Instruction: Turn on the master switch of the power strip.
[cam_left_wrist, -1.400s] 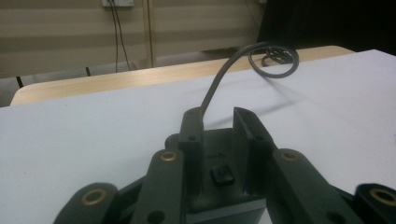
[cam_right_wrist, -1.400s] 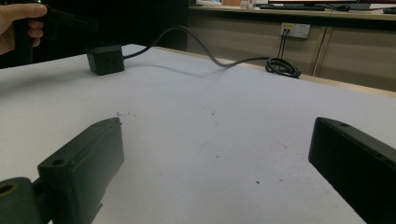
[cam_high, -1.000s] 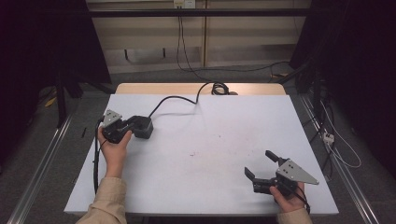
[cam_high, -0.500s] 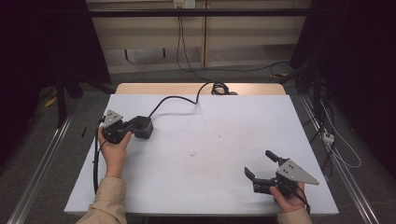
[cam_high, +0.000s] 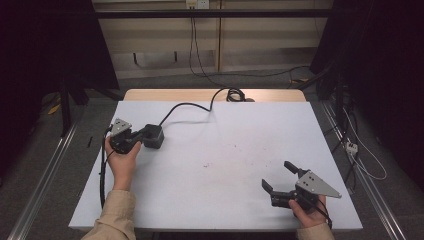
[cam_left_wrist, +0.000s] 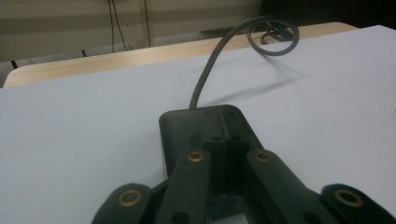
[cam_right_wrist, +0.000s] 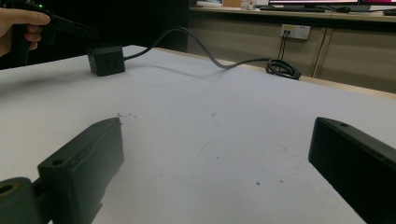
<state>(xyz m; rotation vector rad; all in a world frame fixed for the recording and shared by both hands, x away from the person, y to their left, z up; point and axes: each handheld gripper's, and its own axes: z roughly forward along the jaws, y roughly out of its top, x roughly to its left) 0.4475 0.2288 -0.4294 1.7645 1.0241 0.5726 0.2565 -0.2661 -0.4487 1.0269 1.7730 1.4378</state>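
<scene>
A black box (cam_high: 156, 134) with a thick black cable (cam_high: 186, 105) lies on the white table (cam_high: 225, 150) at the left. My left gripper (cam_high: 145, 138), held in a hand, is shut on the near end of that box. In the left gripper view the two jaws of the left gripper (cam_left_wrist: 229, 163) press on either side of the box (cam_left_wrist: 205, 122). My right gripper (cam_high: 280, 177) rests near the front right corner, open, with only bare tabletop between its jaws. The right gripper view shows the right gripper (cam_right_wrist: 219, 154) spread wide and the box (cam_right_wrist: 106, 59) far off.
The cable runs back to a coil (cam_high: 234, 94) on the wooden strip at the table's far edge. Small dark specks (cam_high: 206, 164) mark the tabletop's middle. Metal rails (cam_high: 45, 175) run along the floor on both sides.
</scene>
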